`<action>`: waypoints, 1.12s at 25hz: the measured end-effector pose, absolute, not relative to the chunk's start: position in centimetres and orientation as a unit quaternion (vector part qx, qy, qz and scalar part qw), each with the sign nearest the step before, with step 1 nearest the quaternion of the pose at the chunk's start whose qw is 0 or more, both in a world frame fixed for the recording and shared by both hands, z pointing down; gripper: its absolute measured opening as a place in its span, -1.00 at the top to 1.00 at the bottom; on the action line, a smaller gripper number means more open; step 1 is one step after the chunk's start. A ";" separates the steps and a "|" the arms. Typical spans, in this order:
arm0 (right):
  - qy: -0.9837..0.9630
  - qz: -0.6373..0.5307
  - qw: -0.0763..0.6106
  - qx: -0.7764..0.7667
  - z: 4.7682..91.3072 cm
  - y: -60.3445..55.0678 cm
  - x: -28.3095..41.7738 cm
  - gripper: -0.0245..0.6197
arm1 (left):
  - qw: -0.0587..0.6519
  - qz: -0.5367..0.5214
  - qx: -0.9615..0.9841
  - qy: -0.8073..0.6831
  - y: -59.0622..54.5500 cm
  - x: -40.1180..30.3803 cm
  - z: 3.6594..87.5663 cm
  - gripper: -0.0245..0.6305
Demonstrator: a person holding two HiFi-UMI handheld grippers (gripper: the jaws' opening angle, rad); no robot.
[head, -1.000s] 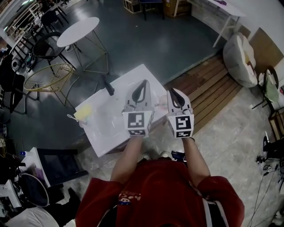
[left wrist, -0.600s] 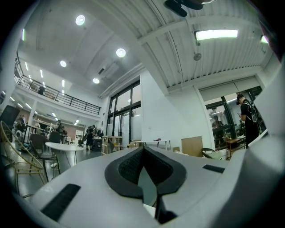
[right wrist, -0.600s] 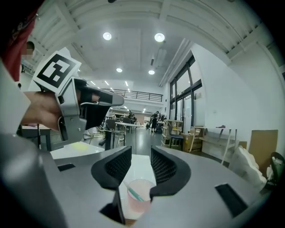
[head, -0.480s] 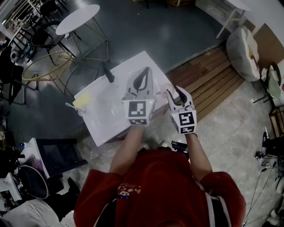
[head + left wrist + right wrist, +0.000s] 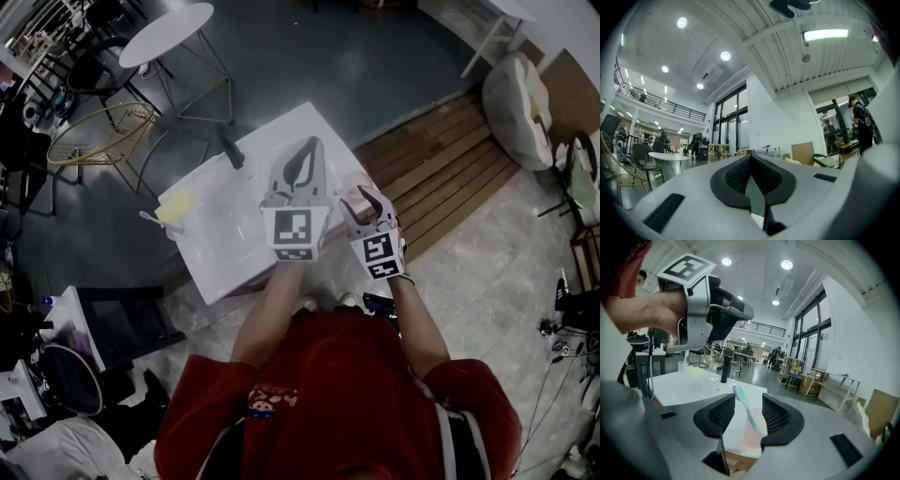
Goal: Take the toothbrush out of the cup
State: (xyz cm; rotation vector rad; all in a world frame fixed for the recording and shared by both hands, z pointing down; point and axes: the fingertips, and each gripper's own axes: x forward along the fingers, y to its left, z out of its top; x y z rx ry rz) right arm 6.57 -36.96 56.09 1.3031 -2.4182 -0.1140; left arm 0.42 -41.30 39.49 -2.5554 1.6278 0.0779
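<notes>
Nothing of the task is done yet. The teal-and-white plastic toothbrush (image 5: 746, 410) still stands in the translucent pink plastic cup (image 5: 753, 435), its bristled head leaning toward 11 o'clock above the rim. The cup sits on the white rectangular worktop (image 5: 225, 246), close to the edge nearest the person. In the head view that is about 3 o'clock from the left gripper (image 5: 751, 161).

The right gripper (image 5: 748, 401) has just been opening its jaws and now holds them wide. In its own view the toothbrush handle and the cup show in the gap between the two dark ribbed pads. The pads touch neither, and they appear to be short of the brush.

The left gripper has its jaws together with nothing between them. It points out level over the worktop and takes no part so far.

What remains, as I judge it, is the whole job: closing on the handle above the rim, then lifting the brush clear of the cup.
</notes>
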 end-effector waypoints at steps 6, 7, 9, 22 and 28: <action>-0.858 -0.050 0.238 0.452 58.3 -37.9 5.8 0.35 | 0.057 0.024 -0.841 0.538 -41.4 0.1 39.6 0.84; -0.857 -0.052 0.244 0.450 58.7 -38.0 5.8 0.35 | 0.056 0.023 -0.840 0.539 -41.4 0.0 39.7 0.84; -0.856 -0.051 0.253 0.448 59.2 -38.4 5.7 0.35 | 0.054 0.022 -0.840 0.540 -41.5 -0.2 39.9 0.84; -0.842 -0.064 0.269 0.463 60.1 -39.4 6.3 0.77 | 0.052 0.015 -0.836 0.546 -41.8 -0.8 40.5 0.84; -0.841 -0.065 0.266 0.467 60.0 -39.5 6.3 0.78 | 0.050 0.015 -0.836 0.547 -41.9 -0.8 40.7 0.84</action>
